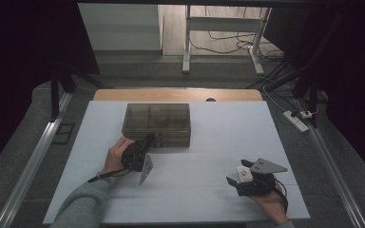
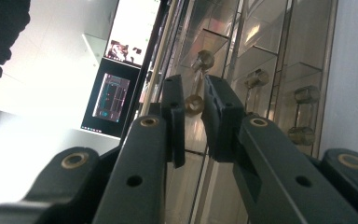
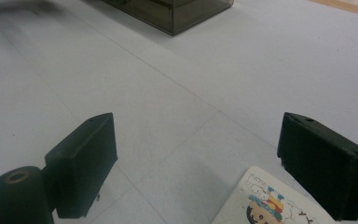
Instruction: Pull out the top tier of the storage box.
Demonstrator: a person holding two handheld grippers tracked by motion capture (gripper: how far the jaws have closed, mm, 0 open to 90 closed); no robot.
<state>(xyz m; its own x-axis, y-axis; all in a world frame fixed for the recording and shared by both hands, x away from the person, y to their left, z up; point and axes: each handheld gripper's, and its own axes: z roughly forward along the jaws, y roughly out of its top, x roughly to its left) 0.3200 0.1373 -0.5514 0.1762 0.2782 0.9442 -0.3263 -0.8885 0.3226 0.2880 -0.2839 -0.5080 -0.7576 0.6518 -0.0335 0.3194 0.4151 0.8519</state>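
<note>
**Ana:** White table top [image 1: 209,142] fills the middle of the room, with dark curtains on both sides and a grey floor with cables behind. Near its far edge stands the smoky transparent drawer box [image 1: 157,124].

**Ben:** And the left gripper [image 1: 148,141] is at the front face of this box, lying on its side. In the left gripper view the jaws are nearly closed around one small brass knob [image 2: 194,103] of a drawer. The gap is narrow; whether the pads really press on the knob, one cannot tell for sure.

**Ana:** What could go wrong there?

**Ben:** The knob is small and smooth. If the grip is light, the jaws probably slip off when the person pulls. If the pull is hard, the whole box may slide toward the person, because nothing holds it.

**Ana:** The right gripper [image 1: 237,173] could hold it, no?

**Ben:** It rests well apart, near the front right of the table. Its jaws stand wide open and hold nothing. A small white card with a cartoon picture [image 3: 272,200] lies on the table between them, near one jaw.

**Ana:** What is inside the box?

**Ben:** It has several compartments under the lid. Other brass knobs [image 2: 306,94] show on the neighbouring drawers. The contents are too dim to name.
</note>
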